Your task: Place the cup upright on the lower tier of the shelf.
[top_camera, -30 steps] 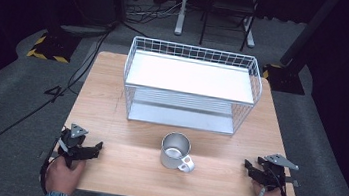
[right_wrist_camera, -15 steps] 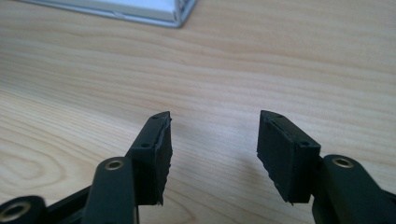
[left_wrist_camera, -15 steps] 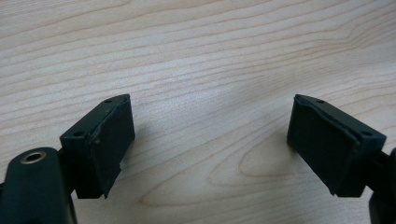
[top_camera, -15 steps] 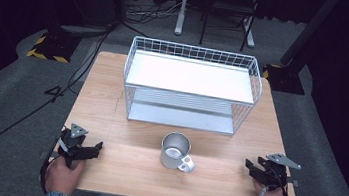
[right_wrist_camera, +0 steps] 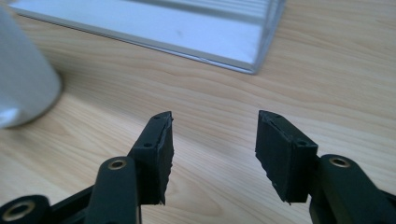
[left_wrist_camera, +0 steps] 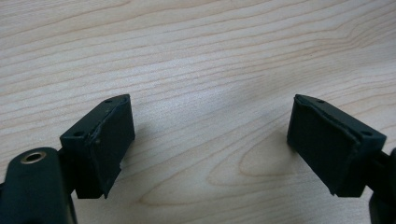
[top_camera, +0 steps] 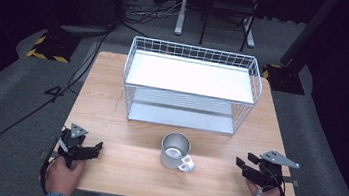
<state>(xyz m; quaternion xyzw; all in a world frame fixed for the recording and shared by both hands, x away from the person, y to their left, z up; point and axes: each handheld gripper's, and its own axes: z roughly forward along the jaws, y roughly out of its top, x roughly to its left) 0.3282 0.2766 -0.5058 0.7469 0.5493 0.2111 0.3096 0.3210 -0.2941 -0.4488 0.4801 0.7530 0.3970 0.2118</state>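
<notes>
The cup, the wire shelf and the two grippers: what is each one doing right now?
Metal cup: upright on the table, empty, handle toward the person, nothing touching it.
Wire shelf: standing upright behind the cup, both levels bare.
Left gripper: open, holding nothing, low over the table.
Right gripper: open, holding nothing, pointed toward the cup.

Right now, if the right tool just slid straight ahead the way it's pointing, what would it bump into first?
Probably the wire rack. The right tool is open and aims across bare table at the rack's near bottom edge. The metal mug sits off to its left, likely missed, though depth is hard to judge.
</notes>
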